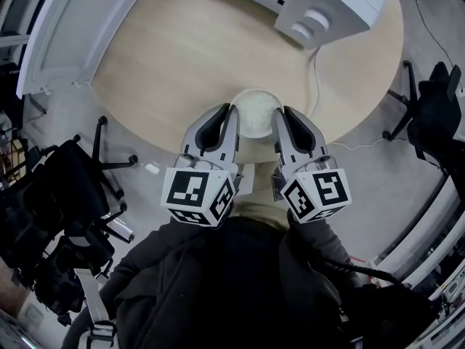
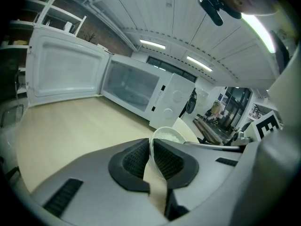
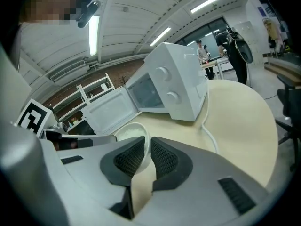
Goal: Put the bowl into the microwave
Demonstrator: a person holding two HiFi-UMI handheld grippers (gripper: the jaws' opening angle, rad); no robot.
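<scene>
A white bowl (image 1: 256, 111) with something pale inside stands on the round wooden table (image 1: 182, 49), close to its near edge. My left gripper (image 1: 229, 110) is shut on the bowl's left rim, and in the left gripper view the rim of the bowl (image 2: 167, 135) runs between the black pads of the gripper (image 2: 151, 147). My right gripper (image 1: 280, 113) grips the opposite rim, with the bowl's (image 3: 129, 132) wall pinched between the pads of that gripper (image 3: 147, 147). The white microwave (image 1: 327, 6) stands at the table's far side, its door (image 2: 66, 69) swung wide open.
A white power cable (image 1: 316, 86) runs from the microwave across the table to its right edge. Black office chairs stand on the floor at the left (image 1: 80, 180) and at the right (image 1: 436, 107). Bare tabletop lies between the bowl and the microwave's opening (image 2: 134, 86).
</scene>
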